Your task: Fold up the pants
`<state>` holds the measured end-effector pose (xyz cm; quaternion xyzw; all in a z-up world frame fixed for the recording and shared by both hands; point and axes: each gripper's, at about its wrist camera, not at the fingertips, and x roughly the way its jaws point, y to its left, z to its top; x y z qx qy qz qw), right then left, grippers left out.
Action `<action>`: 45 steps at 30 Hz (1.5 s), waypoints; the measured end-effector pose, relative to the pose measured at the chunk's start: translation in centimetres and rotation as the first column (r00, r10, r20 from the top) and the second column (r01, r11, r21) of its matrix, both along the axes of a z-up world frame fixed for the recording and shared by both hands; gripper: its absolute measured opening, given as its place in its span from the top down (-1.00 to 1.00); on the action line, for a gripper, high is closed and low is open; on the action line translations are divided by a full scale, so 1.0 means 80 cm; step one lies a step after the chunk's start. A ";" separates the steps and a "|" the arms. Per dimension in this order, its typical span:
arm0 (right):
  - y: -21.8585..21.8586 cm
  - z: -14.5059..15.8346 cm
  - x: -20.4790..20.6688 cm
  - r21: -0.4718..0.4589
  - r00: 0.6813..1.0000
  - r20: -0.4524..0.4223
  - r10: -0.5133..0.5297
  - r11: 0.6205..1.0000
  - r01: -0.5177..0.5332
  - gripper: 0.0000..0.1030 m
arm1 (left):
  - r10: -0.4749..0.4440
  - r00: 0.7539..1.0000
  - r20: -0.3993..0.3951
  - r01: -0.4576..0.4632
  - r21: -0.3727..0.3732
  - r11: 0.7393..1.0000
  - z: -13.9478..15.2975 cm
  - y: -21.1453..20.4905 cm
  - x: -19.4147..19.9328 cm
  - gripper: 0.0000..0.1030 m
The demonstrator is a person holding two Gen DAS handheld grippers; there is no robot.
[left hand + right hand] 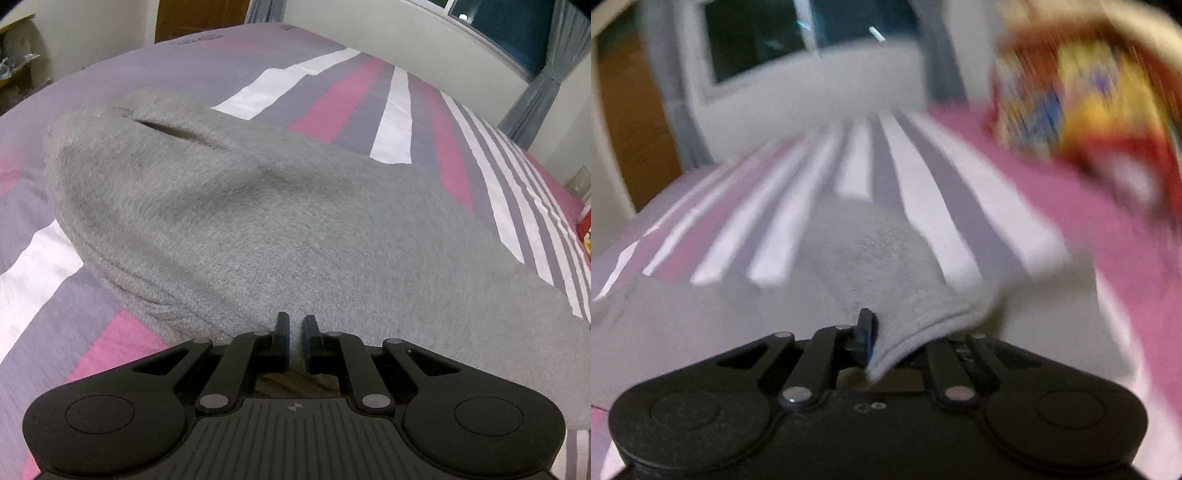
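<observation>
The grey sweat pants [236,221] lie on a bed with a pink, purple and white striped cover [332,99]. In the left wrist view the waist end with a pocket slit [173,131] is at the far left. My left gripper [294,325] has its jaws nearly together, pinching the grey fabric at its near edge. In the blurred right wrist view my right gripper [882,332] is shut on a fold of the grey pants [871,251], which drapes over and hides the right finger; only the left finger [866,325] shows.
A colourful red and yellow object [1082,103] sits on the bed at the far right. A white wall and a dark window [502,26] with grey curtains lie beyond the bed. A wooden door [199,14] is at the back left.
</observation>
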<state>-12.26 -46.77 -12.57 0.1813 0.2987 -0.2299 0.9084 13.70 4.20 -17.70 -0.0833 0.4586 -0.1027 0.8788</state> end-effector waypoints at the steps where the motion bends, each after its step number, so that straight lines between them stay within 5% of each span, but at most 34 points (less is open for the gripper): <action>1: -0.007 -0.008 -0.003 0.050 1.000 -0.010 -0.014 0.999 0.015 0.77 | 0.002 1.000 -0.001 -0.002 0.001 1.000 0.000 -0.001 0.000 0.85; 6: -0.028 -0.002 -0.017 0.159 0.996 0.092 -0.008 0.987 -0.007 0.57 | 0.005 1.000 0.004 -0.005 0.026 1.000 0.002 -0.007 -0.001 0.85; 13: -0.084 0.023 -0.022 0.387 0.940 0.330 -0.089 0.921 -0.049 0.21 | 0.018 1.000 0.005 -0.018 0.045 0.999 0.004 -0.011 -0.002 0.85; 15: -0.089 0.029 -0.015 0.393 0.937 0.338 -0.083 0.917 -0.061 0.42 | 0.020 1.000 0.005 -0.020 0.051 0.998 0.005 -0.012 -0.003 0.85; 16: -0.090 0.038 -0.007 0.356 0.943 0.326 -0.068 0.933 -0.055 0.88 | 0.020 1.000 0.005 -0.021 0.055 0.998 0.005 -0.013 -0.003 0.85; 19: -0.067 0.081 -0.009 0.143 0.931 0.366 0.001 0.988 -0.058 0.87 | 0.022 1.000 0.008 -0.022 0.059 0.998 0.006 -0.014 -0.005 0.85; 21: -0.036 0.099 -0.018 -0.057 0.935 0.346 0.074 0.997 -0.058 0.87 | 0.017 1.000 0.012 -0.018 0.063 0.998 0.005 -0.014 -0.005 0.85; 23: -0.022 0.082 -0.030 -0.115 0.958 0.276 0.076 0.992 -0.046 0.87 | 0.016 1.000 0.013 -0.017 0.065 0.998 0.005 -0.014 -0.006 0.85; 28: -0.054 -0.016 -0.048 0.089 0.998 0.004 -0.055 0.995 0.054 0.75 | 0.009 1.000 0.017 -0.011 0.074 0.997 0.006 -0.016 -0.007 0.85; 34: -0.083 -0.011 -0.067 0.255 0.985 0.097 -0.144 0.960 0.115 0.51 | 0.015 1.000 0.017 -0.016 0.079 0.997 0.007 -0.017 -0.008 0.85; 39: -0.091 -0.014 -0.067 0.196 0.988 0.043 -0.150 0.971 0.139 0.76 | 0.003 0.999 0.034 -0.007 0.115 0.993 0.008 -0.024 -0.009 0.85; 43: -0.086 -0.002 -0.071 0.041 0.981 0.037 -0.191 0.981 0.189 0.84 | -0.005 0.999 0.041 0.001 0.109 0.994 0.010 -0.031 -0.011 0.85; 45: -0.105 -0.020 -0.077 0.087 0.971 -0.021 -0.239 0.967 0.240 0.86 | -0.025 0.998 0.055 0.018 0.127 0.992 0.009 -0.041 -0.011 0.85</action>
